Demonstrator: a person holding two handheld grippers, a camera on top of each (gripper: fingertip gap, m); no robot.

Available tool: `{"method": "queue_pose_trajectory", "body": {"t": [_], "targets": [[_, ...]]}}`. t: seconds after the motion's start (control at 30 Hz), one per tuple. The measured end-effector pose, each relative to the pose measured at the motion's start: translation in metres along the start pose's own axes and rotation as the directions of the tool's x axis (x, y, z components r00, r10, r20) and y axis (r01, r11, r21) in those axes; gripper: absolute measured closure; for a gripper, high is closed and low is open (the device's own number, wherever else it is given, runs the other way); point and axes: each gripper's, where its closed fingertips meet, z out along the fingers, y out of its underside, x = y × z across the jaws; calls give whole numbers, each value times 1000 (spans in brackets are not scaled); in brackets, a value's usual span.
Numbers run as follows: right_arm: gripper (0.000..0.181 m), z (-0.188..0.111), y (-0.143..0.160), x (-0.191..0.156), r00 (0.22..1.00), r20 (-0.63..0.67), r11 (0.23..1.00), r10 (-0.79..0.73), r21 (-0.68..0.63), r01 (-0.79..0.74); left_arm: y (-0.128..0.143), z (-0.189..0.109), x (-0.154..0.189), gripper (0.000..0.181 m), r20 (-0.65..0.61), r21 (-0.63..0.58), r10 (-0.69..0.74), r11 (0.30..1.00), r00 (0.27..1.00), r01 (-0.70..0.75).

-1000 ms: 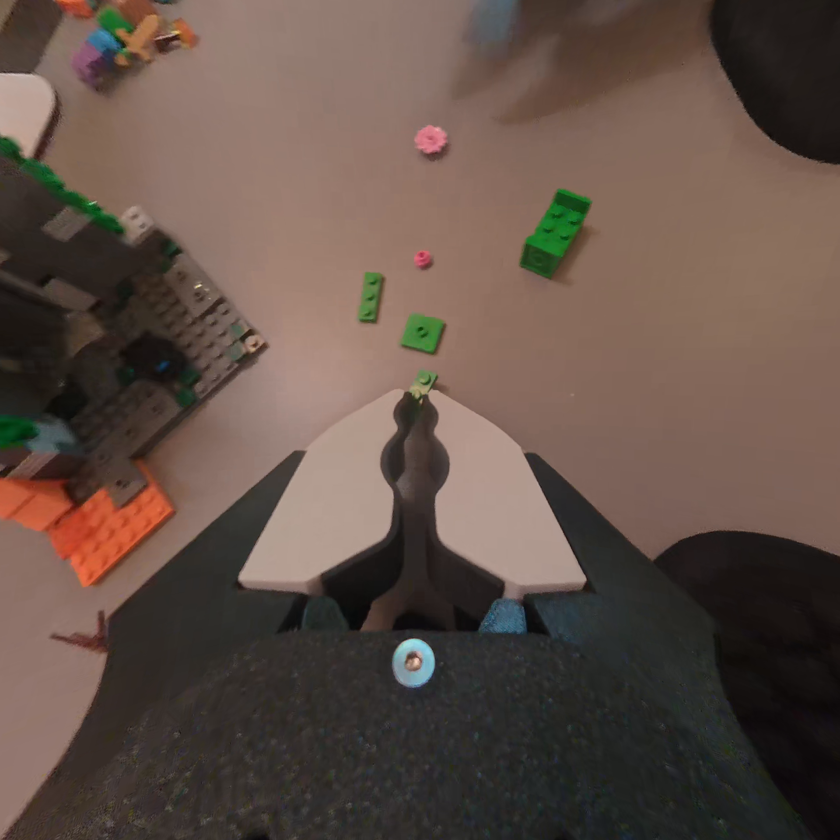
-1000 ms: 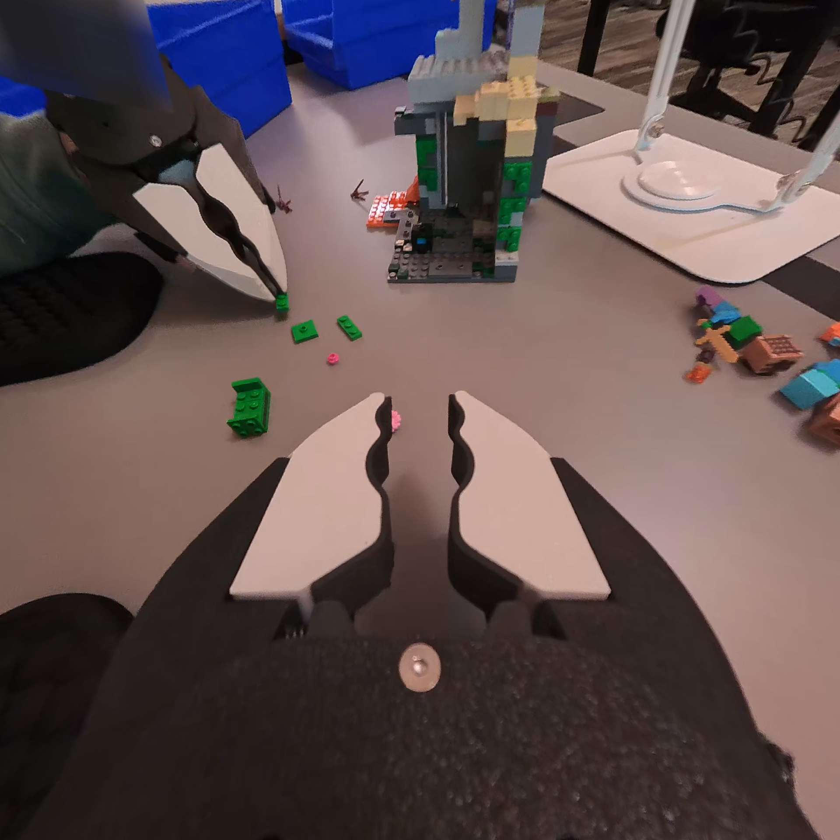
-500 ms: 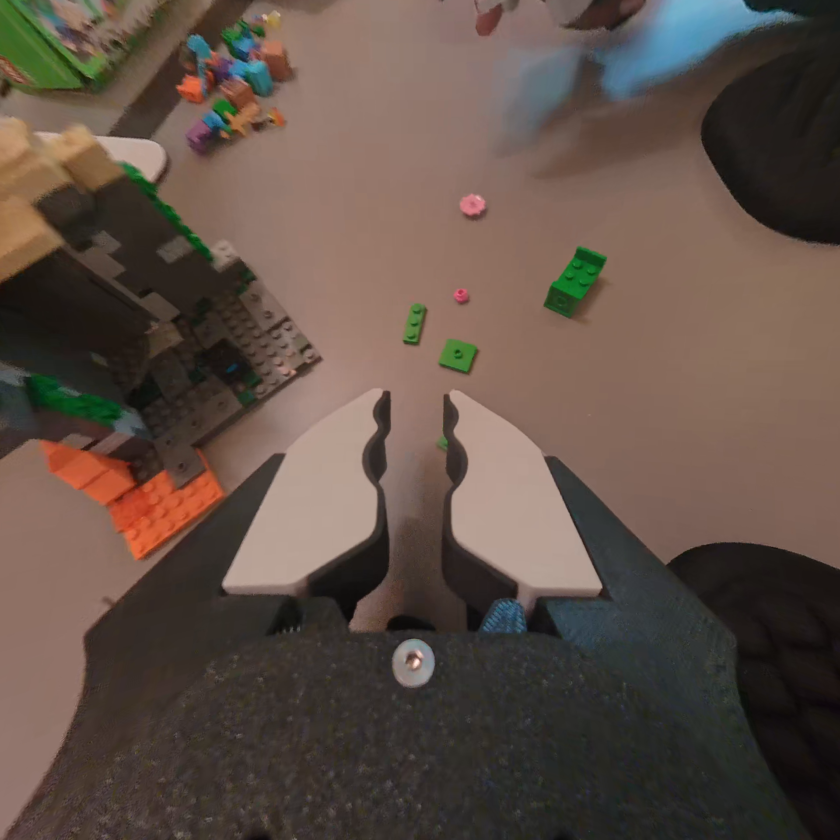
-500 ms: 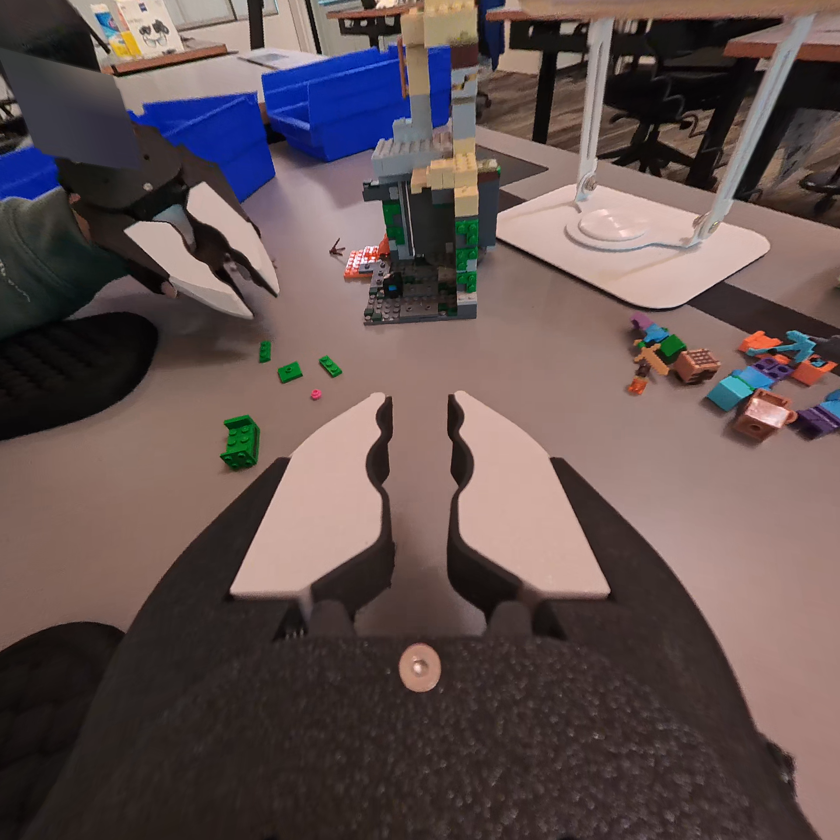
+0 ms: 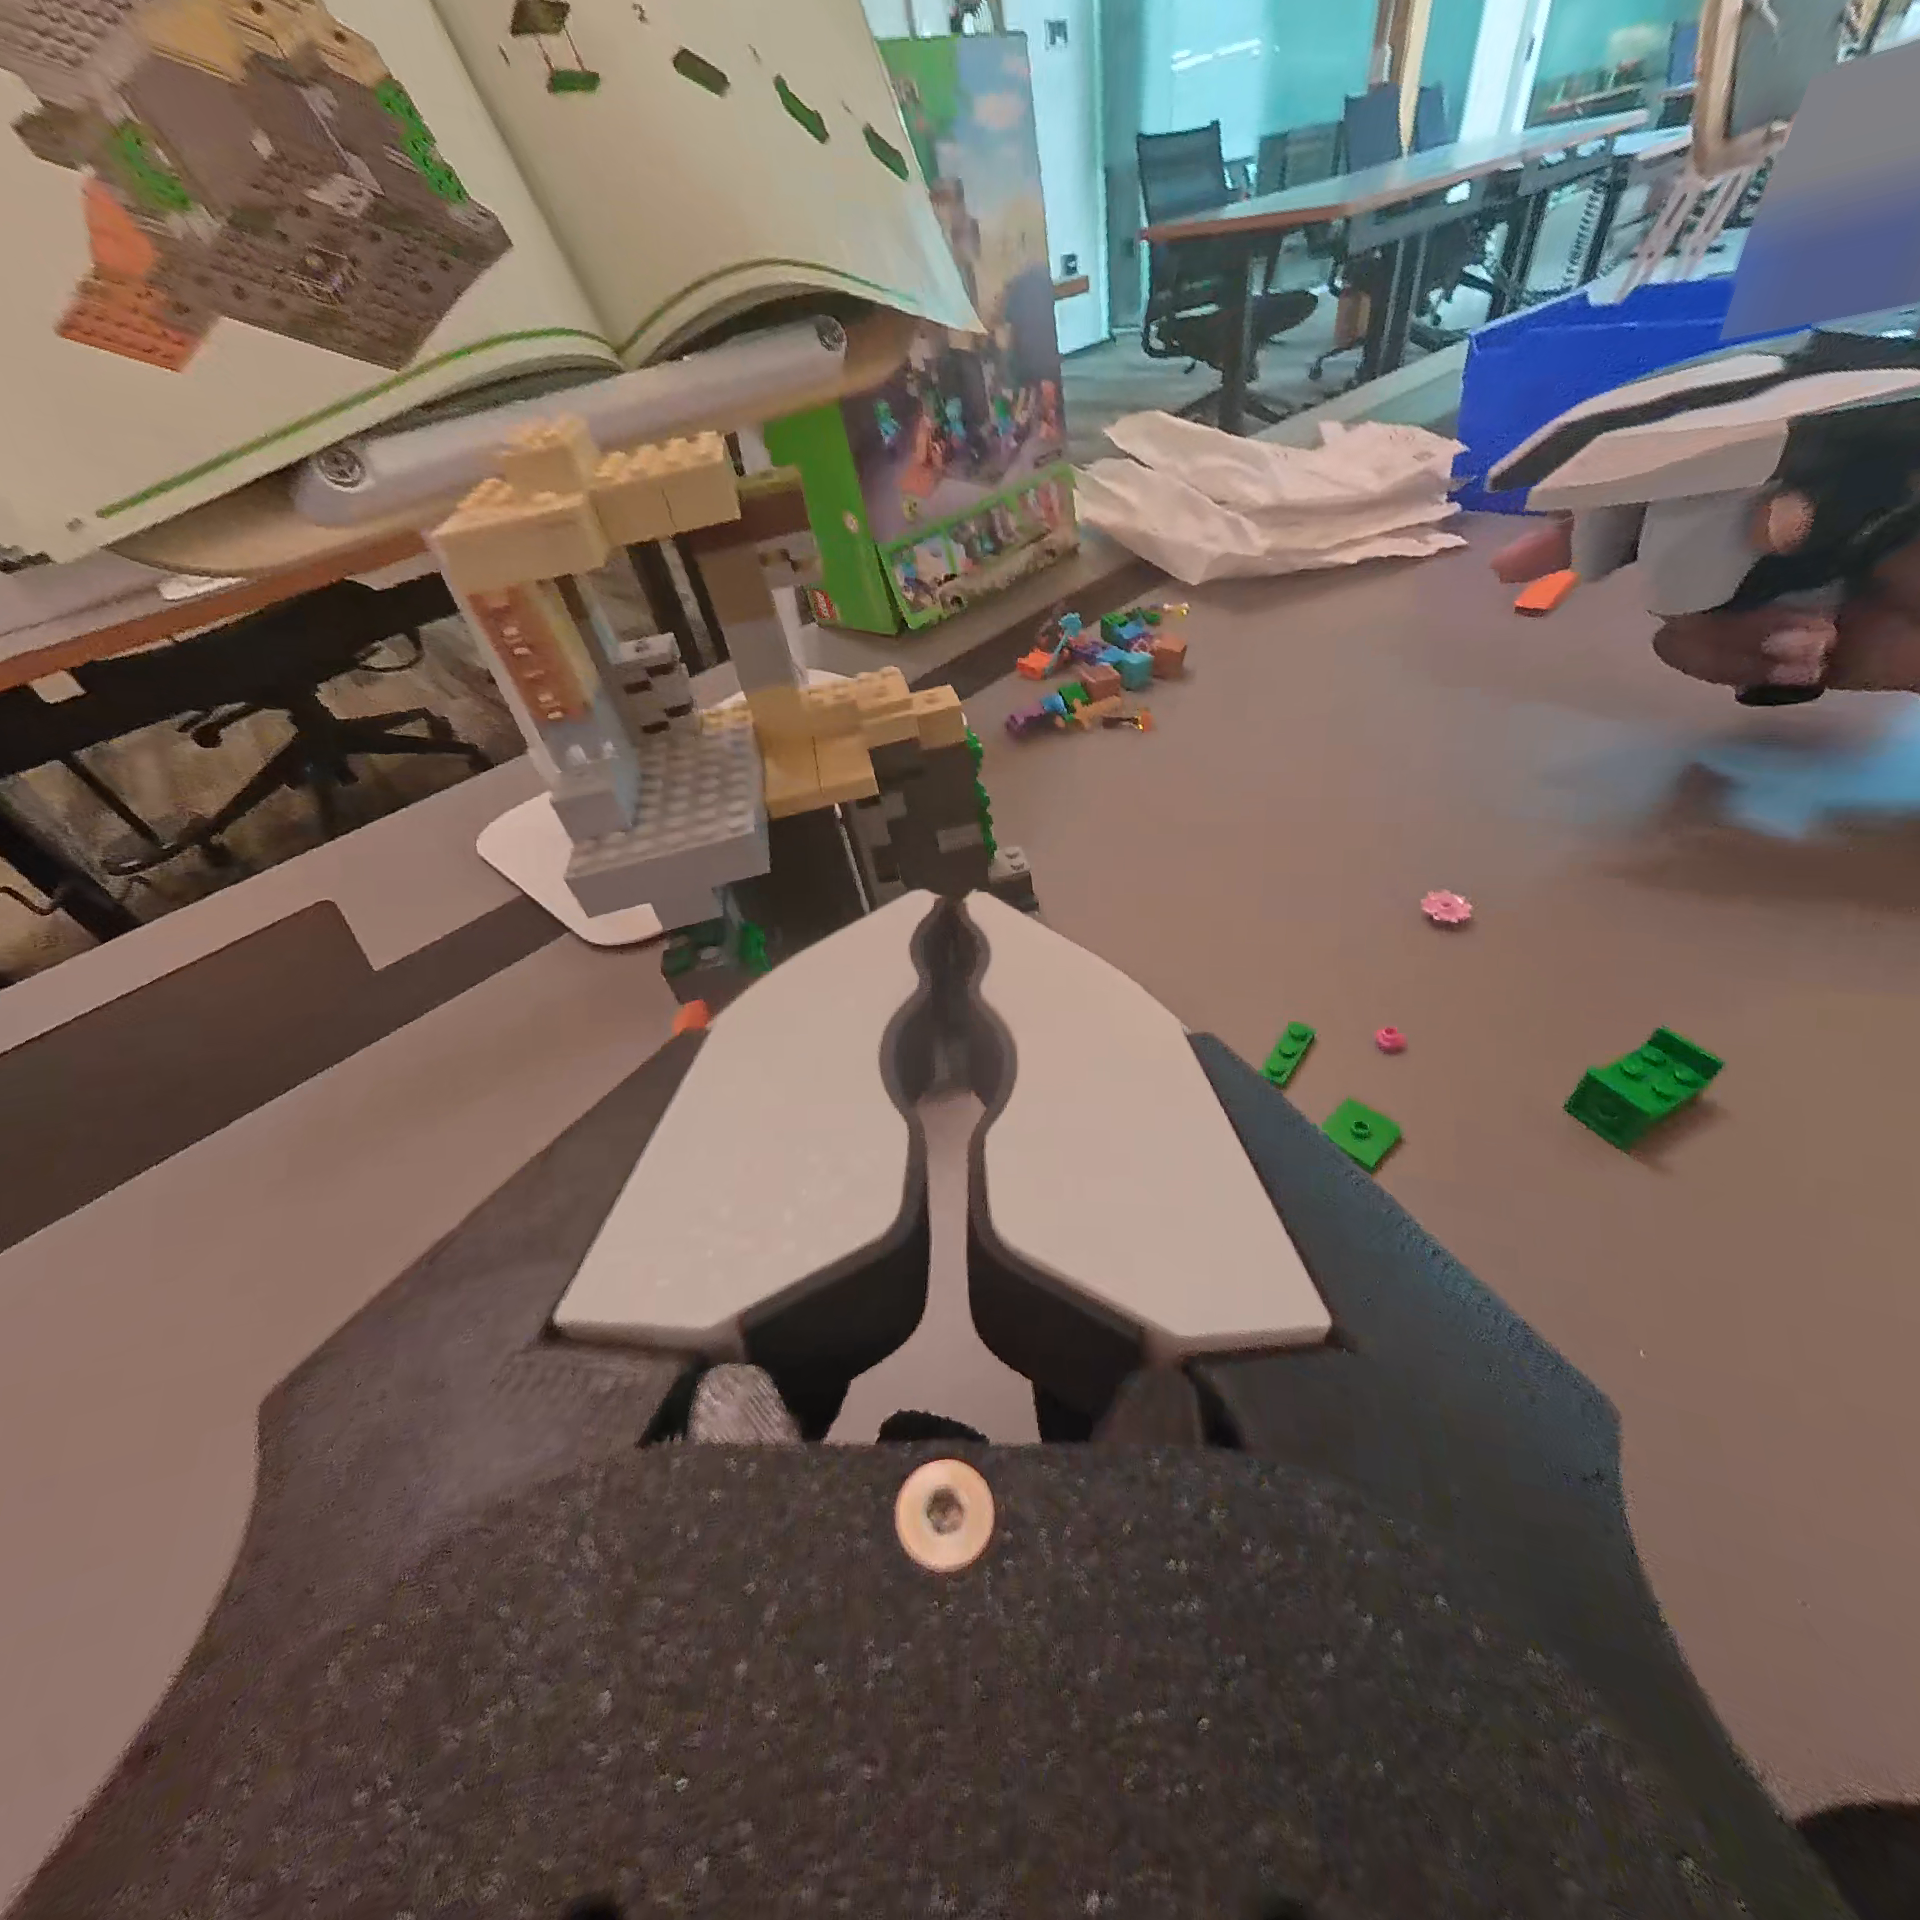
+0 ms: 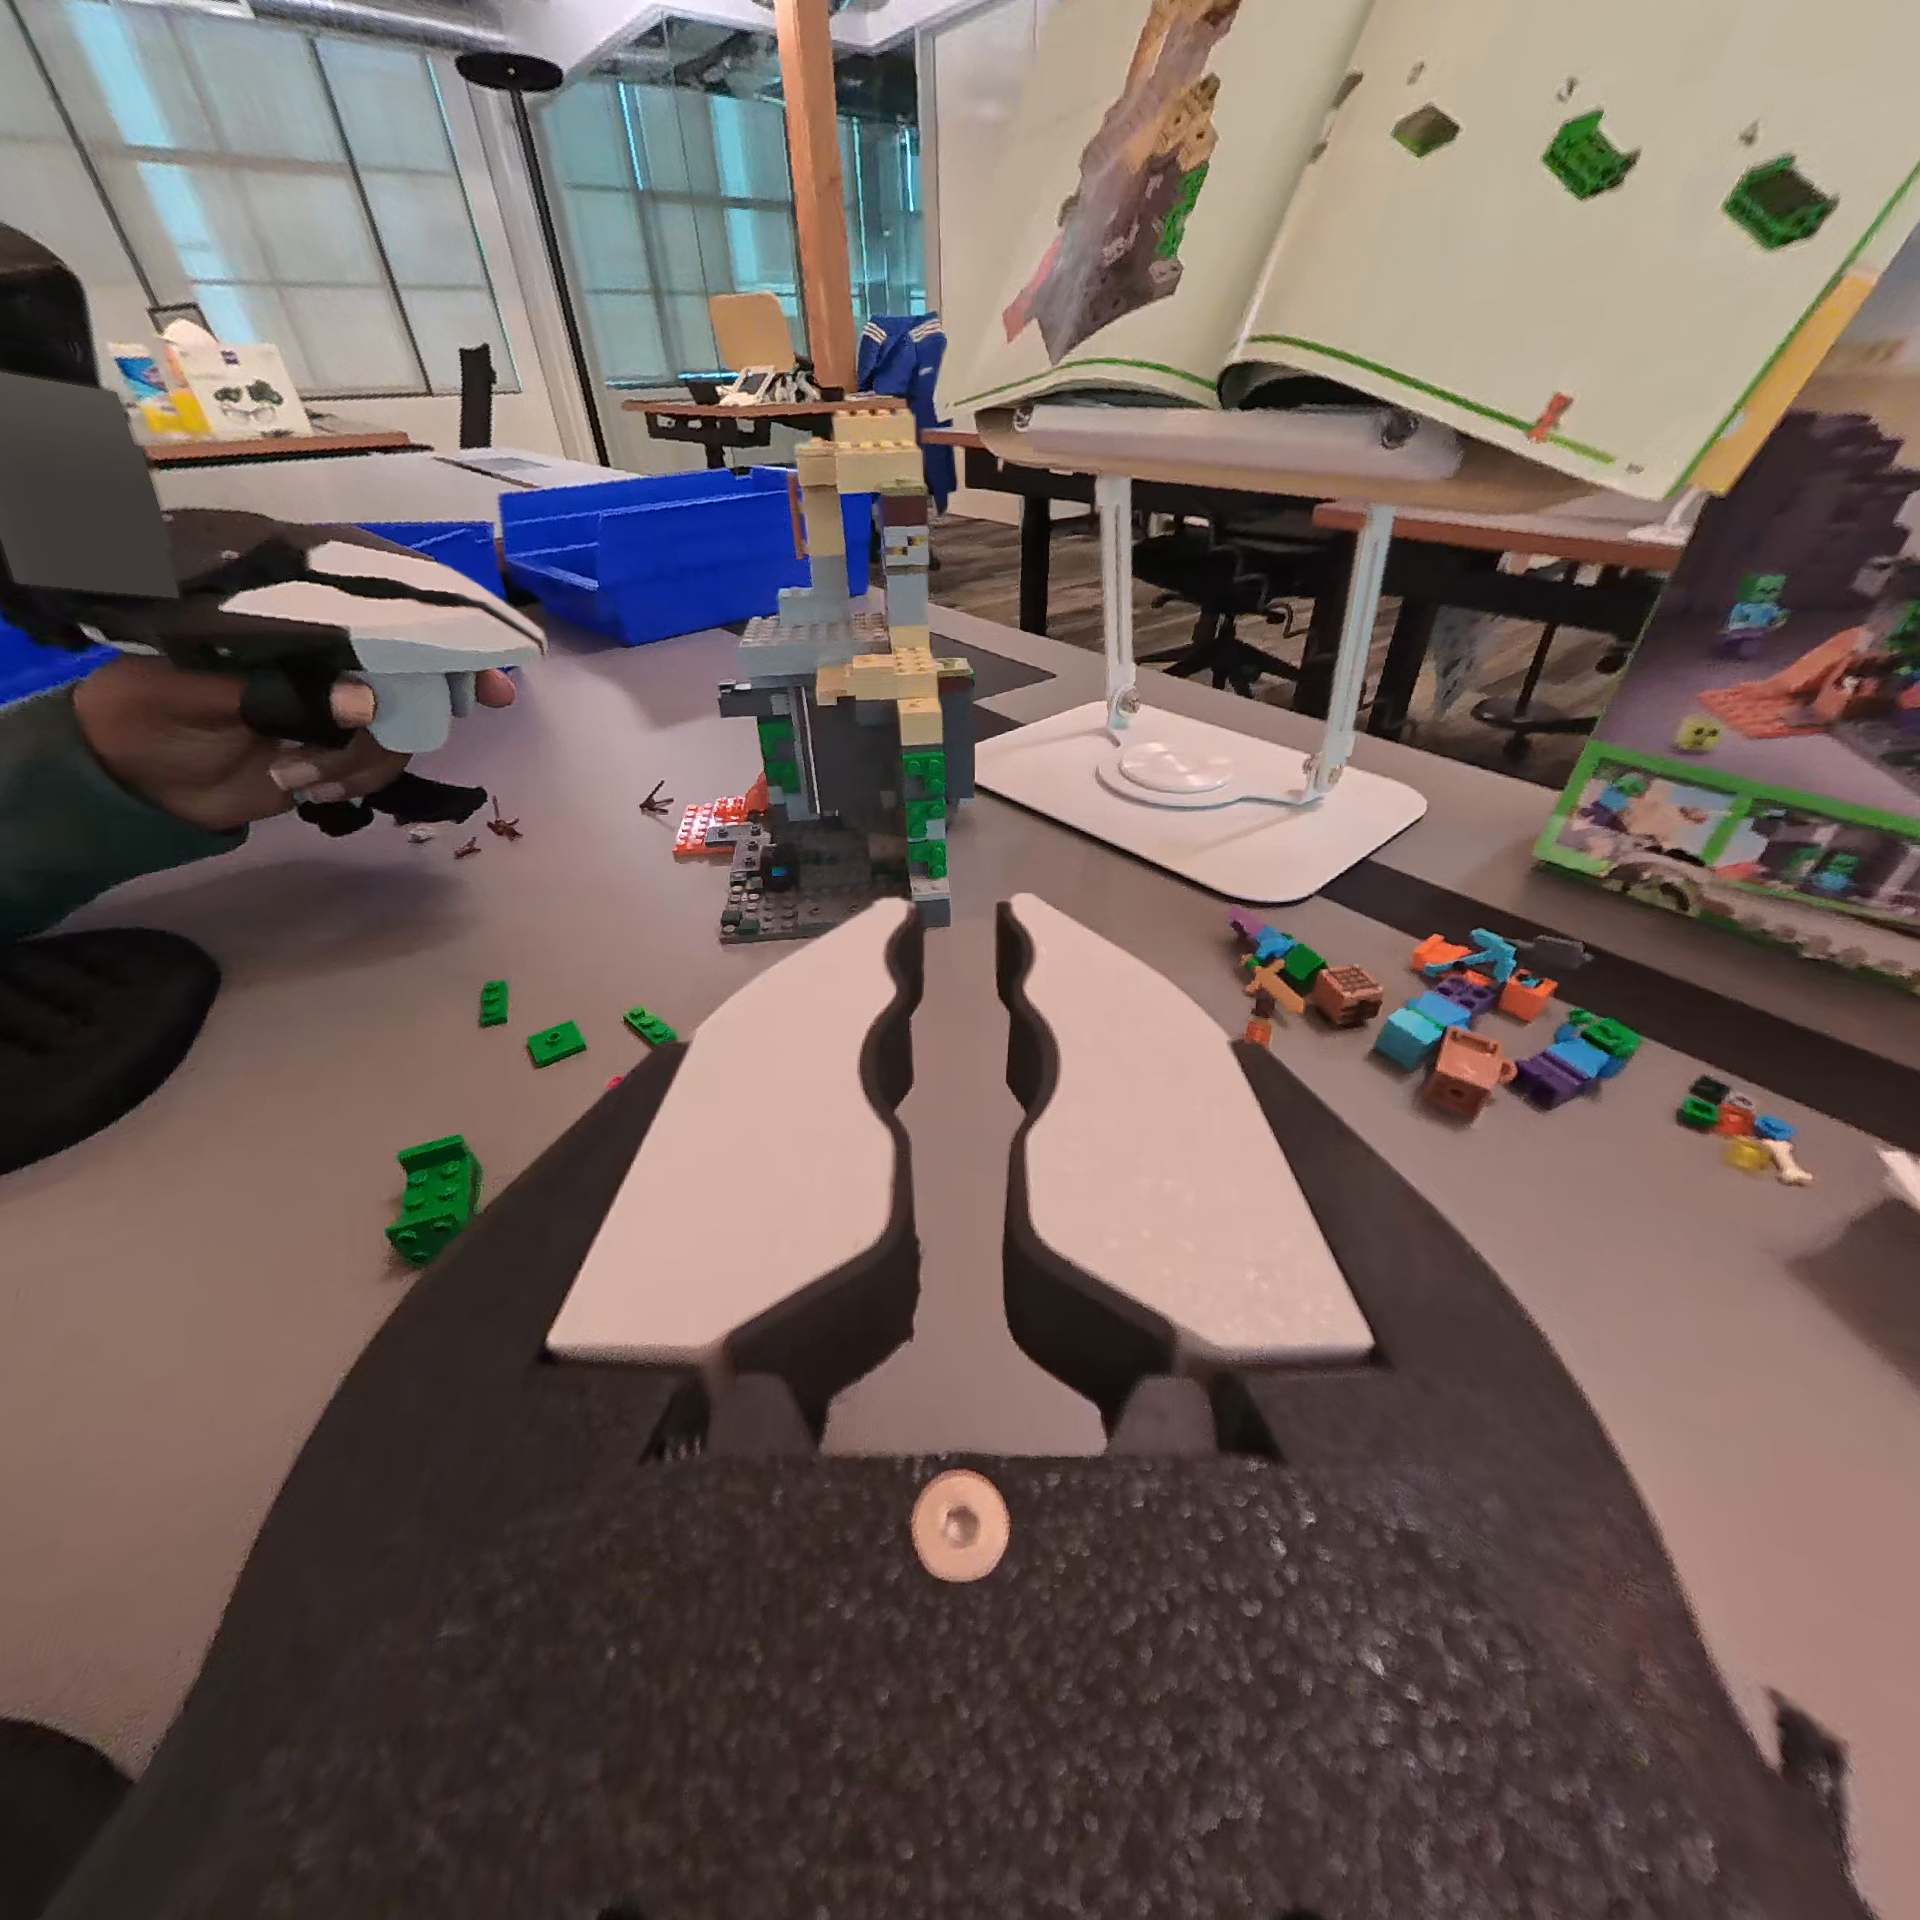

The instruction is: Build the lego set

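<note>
My left gripper (image 5: 948, 914) is pinched closed, empty as far as I can tell; right gripper (image 6: 956, 920) parted. Lego build (image 6: 852, 748) at twelve o'clock; green plates (image 6: 556, 1042) at ten, so approach low and square.

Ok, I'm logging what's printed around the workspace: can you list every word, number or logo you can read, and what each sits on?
I won't quote any writing; these things bear print:
Green set box: logo and small print on its faces.
Open instruction booklet on the white stand: small marks, blurred.
White box in the far left background: print too small to read.
</note>
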Motion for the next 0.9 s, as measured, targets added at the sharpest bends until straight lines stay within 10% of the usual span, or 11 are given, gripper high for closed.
{"method": "queue_pose_trajectory", "body": {"t": [0.9], "targets": [[181,23,35,-48,991,102,986,-92,-128,104,17,12,6,177,-1,-35,-102,994,995,102]]}}
